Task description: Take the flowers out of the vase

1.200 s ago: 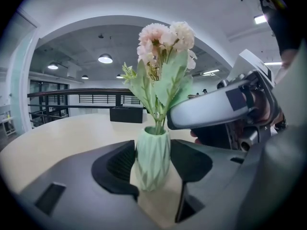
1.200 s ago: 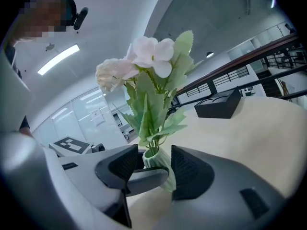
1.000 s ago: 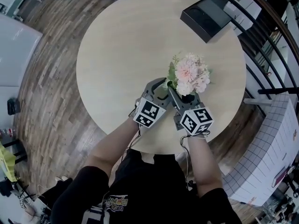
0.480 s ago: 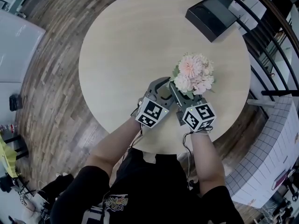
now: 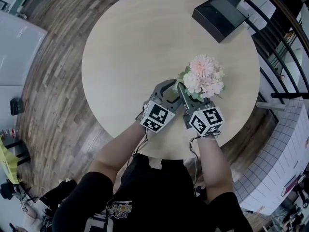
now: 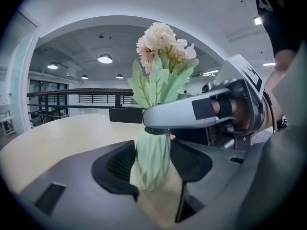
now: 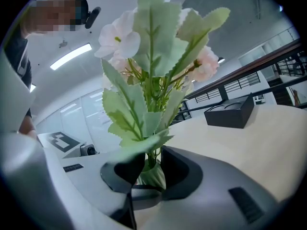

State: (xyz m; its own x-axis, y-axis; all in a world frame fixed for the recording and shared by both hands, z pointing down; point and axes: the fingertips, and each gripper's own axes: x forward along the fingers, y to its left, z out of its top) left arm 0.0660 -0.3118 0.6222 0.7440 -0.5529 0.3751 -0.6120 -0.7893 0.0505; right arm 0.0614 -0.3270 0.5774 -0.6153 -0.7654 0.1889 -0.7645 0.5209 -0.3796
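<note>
The left gripper point(image 6: 153, 176) is clamping the vase point(image 6: 152, 150) on the table point(image 5: 125, 47). The right gripper point(image 7: 151, 172), jaws just closing, is pinching the flowers point(image 5: 203, 76) by their stems above the mouth. Pulling straight up while pinning the vase should be working best.

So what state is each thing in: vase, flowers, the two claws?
Vase, upright on the table.
Flowers, in the vase, not yet lifted.
Left gripper, shut on the vase.
Right gripper, jaws just closing around the stems; grip unclear.
</note>
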